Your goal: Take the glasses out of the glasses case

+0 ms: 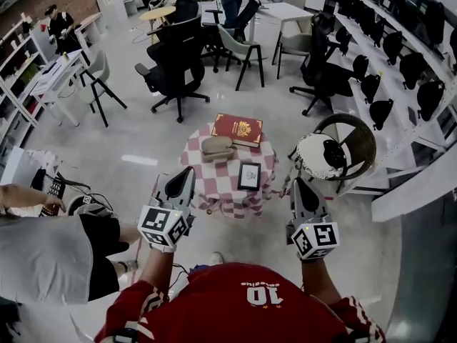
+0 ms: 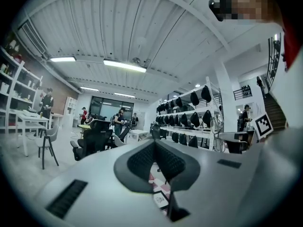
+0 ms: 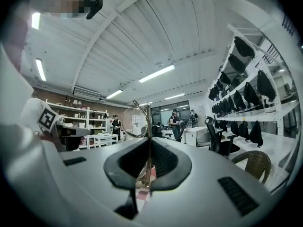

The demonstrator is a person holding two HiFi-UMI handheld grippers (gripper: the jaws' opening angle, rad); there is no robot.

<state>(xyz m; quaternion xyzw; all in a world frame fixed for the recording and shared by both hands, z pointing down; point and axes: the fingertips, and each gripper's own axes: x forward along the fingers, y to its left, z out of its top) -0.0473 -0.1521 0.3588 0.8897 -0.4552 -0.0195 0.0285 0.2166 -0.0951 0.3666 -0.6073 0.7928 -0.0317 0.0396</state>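
A grey-brown glasses case (image 1: 216, 148) lies on the small round table with a red-and-white checked cloth (image 1: 223, 189), in front of a red book (image 1: 237, 129). My right gripper (image 1: 296, 182) hovers off the table's right edge. In the right gripper view this gripper (image 3: 148, 143) is shut on thin gold-rimmed glasses (image 3: 147, 126), whose round lens sticks up past the jaw tips. My left gripper (image 1: 188, 171) hangs over the table's left edge. In its own view the left gripper (image 2: 155, 143) has its jaws pressed together with nothing between them.
A small black-framed picture (image 1: 248, 176) lies on the cloth near the front. A wicker chair with a white cushion (image 1: 335, 151) stands close at the right. A seated person (image 1: 50, 252) is at my left. Black office chairs (image 1: 175, 70) stand beyond the table.
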